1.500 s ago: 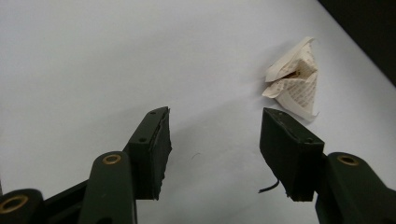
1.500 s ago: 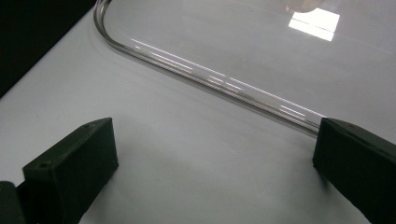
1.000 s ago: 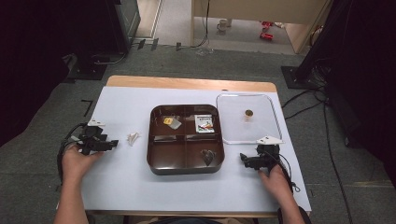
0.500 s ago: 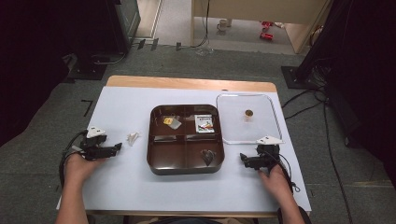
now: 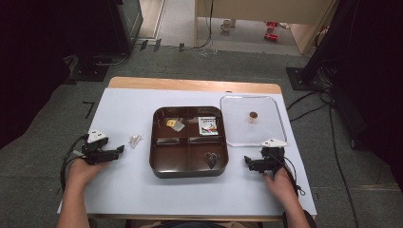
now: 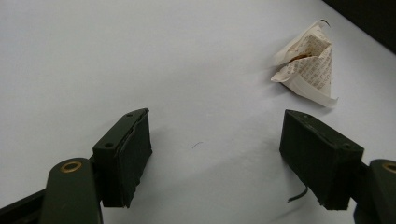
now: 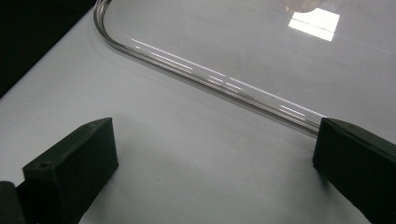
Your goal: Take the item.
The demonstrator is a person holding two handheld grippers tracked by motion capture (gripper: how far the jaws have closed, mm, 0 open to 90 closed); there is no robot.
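Looked like things had barely got going, if I had to guess. Nearest the person, both tools sat low on the white tabletop [image 5: 133, 185] with jaws spread wide and empty: left tool [image 5: 114, 154], right tool [image 5: 247, 161]. Just ahead of the left one lay a small crumpled paper packet [image 6: 308, 67], untouched. Between the hands sat the brown compartment tray [image 5: 159, 164], holding a few small items. Its clear lid [image 5: 273, 137] lay off beside it, farther right.

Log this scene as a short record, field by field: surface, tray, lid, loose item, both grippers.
surface: white table
tray: brown four-compartment tray, centre, small items inside
lid: clear lid flat on table, right of tray
loose item: crumpled paper packet, left of tray
left gripper: open, empty, near packet
right gripper: open, empty, beside lid edge
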